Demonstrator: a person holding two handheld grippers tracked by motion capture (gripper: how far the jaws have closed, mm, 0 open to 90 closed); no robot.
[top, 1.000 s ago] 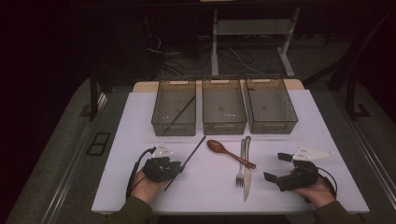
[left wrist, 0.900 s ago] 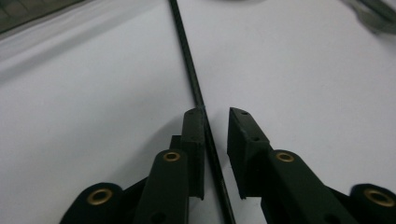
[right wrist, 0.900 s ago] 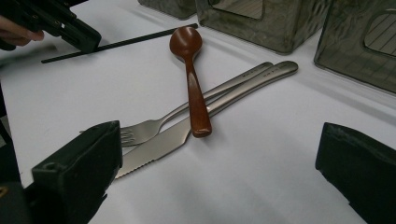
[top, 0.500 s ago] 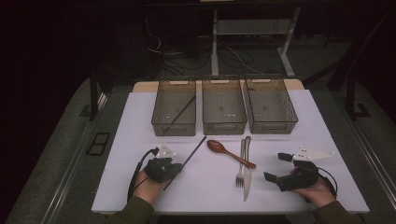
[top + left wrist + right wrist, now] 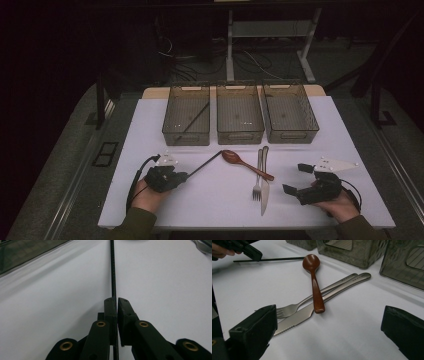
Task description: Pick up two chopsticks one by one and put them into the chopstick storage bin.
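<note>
Left gripper clamps one end of a black chopstick lying on the white table — lift-off looks like the step in hand.

The fingers are pinched tight on the thin stick, which runs straight ahead from them toward the brown spoon. A second stick already rests slantwise in the left bin, so that bin is the likely drop point. Held at its very end, the stick will lever and swing — best raised slowly, kept level, its far tip clear of the spoon. The right gripper waits with fingers wide, near the fork and knife.
</note>
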